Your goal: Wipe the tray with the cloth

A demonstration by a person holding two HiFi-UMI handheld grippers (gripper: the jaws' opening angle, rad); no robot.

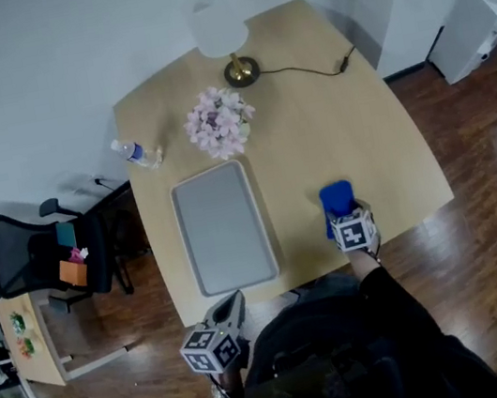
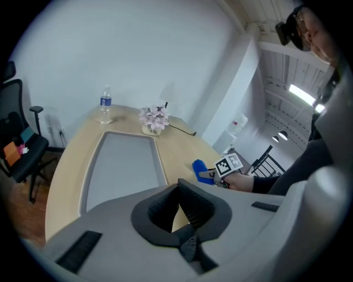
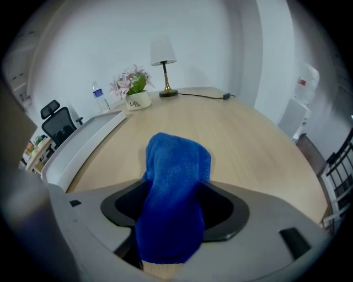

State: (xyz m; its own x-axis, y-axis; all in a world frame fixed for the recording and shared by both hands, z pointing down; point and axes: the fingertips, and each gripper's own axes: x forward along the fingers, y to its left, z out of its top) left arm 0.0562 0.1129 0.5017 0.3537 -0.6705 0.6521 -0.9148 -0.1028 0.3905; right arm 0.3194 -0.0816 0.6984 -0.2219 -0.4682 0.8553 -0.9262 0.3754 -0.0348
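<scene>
The tray (image 1: 224, 231) is grey and lies flat on the wooden counter (image 1: 338, 111), with its long side running away from me. The blue cloth (image 1: 336, 197) is not on it. It lies on the counter to the right of the tray, well apart from it and near the front edge.

My right gripper (image 1: 344, 219) points down at the cloth. In the right gripper view its jaws are spread wide and the cloth stands bunched between them. The cloth seems to reach both pads, but I cannot say for sure that they press it.

My left gripper (image 1: 232, 303) is at the front edge of the counter, just before the near short end of the tray. Its jaws are pressed together with nothing in them.

Behind the tray stand a pot of pale pink flowers (image 1: 219, 120), a small water bottle (image 1: 134, 152) to the left of it, and a lamp (image 1: 225, 40) at the far edge. A black office chair (image 1: 35, 255) is on the floor to the left.
</scene>
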